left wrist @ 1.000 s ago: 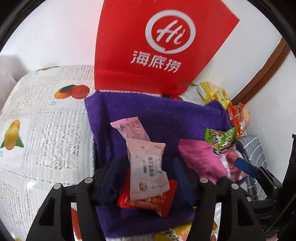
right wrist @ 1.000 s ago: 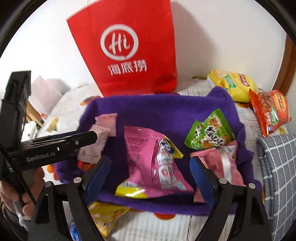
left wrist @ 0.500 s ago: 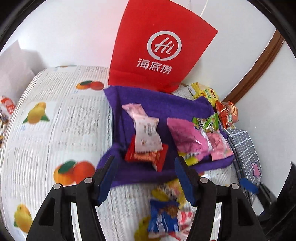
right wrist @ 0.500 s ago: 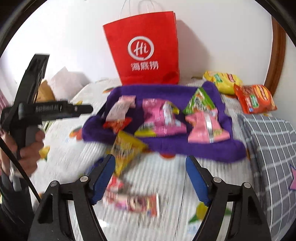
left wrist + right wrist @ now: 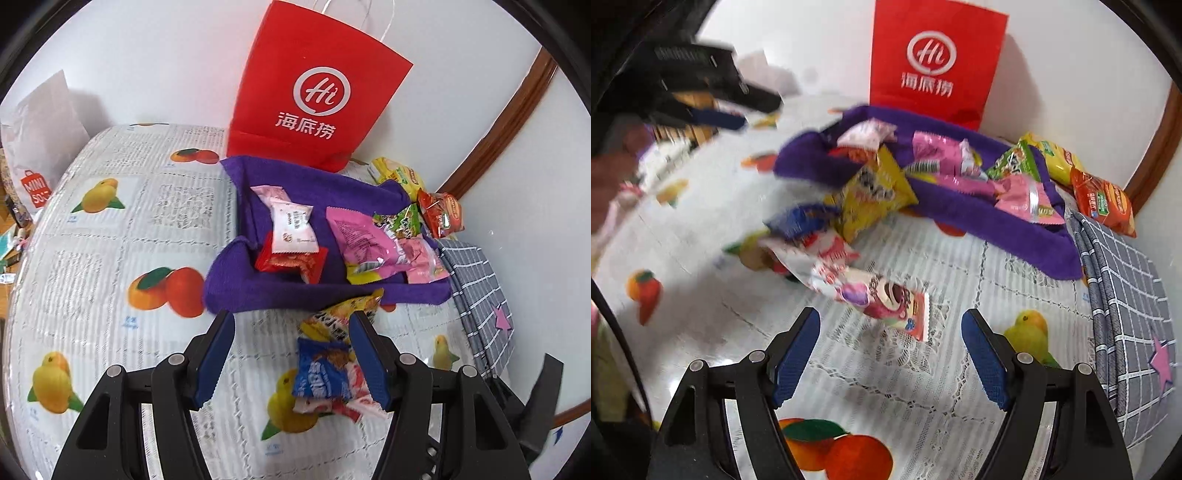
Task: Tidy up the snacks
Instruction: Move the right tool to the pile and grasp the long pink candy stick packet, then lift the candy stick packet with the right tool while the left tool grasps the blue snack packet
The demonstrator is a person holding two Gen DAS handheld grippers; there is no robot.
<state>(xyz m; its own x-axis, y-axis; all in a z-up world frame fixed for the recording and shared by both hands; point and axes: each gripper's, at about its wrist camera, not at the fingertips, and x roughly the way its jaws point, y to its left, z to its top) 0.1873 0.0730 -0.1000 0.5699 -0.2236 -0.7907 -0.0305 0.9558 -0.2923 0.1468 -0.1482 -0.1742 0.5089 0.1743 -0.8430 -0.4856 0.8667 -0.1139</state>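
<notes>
A purple cloth tray [image 5: 266, 291] [image 5: 997, 221] holds several snack packets: a white-pink one [image 5: 293, 230], a red one [image 5: 291, 260], a pink one [image 5: 360, 240] and a green one [image 5: 400, 223]. On the table in front lie a yellow packet [image 5: 340, 314] [image 5: 871, 195], a blue packet [image 5: 323, 373] [image 5: 801, 219] and a white-pink strawberry packet [image 5: 882, 295]. My left gripper [image 5: 291, 356] is open and empty just before the blue packet. My right gripper [image 5: 890, 354] is open and empty just before the strawberry packet.
A red paper bag [image 5: 314, 88] [image 5: 934, 62] stands against the wall behind the tray. Yellow [image 5: 1056, 158] and orange [image 5: 1102, 201] chip bags lie at the back right. A grey checked cloth [image 5: 1126, 295] lies on the right. A white bag [image 5: 40, 136] stands far left.
Both grippers have pulled back from over the tray to the near table. Both stay open and empty. The loose packets before the tray have come into view.
</notes>
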